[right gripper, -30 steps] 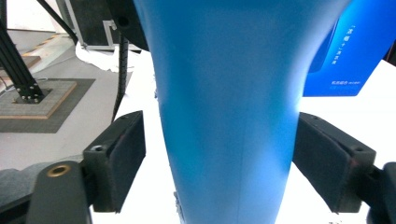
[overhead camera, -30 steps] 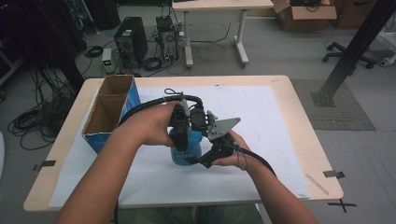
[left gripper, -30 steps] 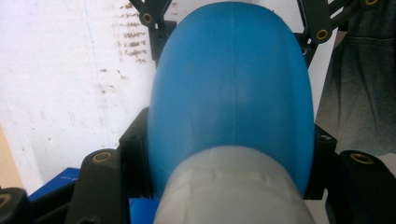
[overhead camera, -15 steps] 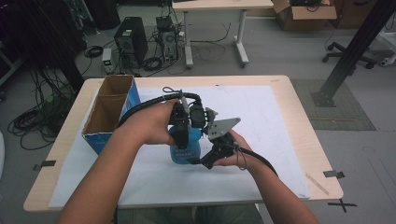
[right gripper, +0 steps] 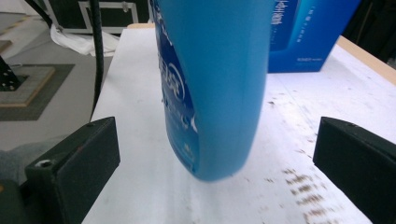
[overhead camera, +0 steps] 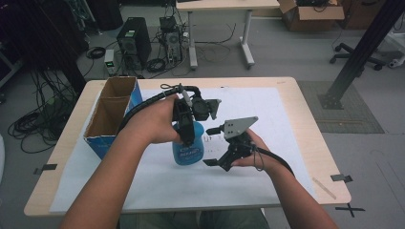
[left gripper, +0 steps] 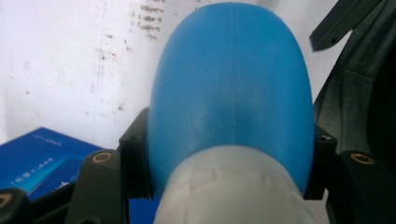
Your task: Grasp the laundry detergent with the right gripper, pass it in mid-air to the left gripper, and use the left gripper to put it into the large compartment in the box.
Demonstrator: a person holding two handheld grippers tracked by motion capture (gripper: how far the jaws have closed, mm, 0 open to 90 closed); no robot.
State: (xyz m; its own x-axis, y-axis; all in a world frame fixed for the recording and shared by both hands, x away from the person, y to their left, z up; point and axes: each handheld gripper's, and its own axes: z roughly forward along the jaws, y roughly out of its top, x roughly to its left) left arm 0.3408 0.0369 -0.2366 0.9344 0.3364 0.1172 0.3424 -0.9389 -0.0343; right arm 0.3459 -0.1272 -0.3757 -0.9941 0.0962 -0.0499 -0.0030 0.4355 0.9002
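Blue bottle (overhead camera: pixel 188 149) upright, long axis vertical, label print illegible; left gripper (overhead camera: pixel 187 125) clamps its neck, right gripper (overhead camera: pixel 216 145) just opened, jaws clear of it

A blue plastic bottle (overhead camera: pixel 188 147) was clamped by the left gripper (overhead camera: pixel 185 125); the right gripper (overhead camera: pixel 214 145), just beside, had just been opened.

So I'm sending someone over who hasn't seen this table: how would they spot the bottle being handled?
On the white sheet covering the wooden table, look just right of the open cardboard box. The blue bottle stands near the middle, gripped near its top by the left gripper. It is the only rounded blue plastic container with white lettering.
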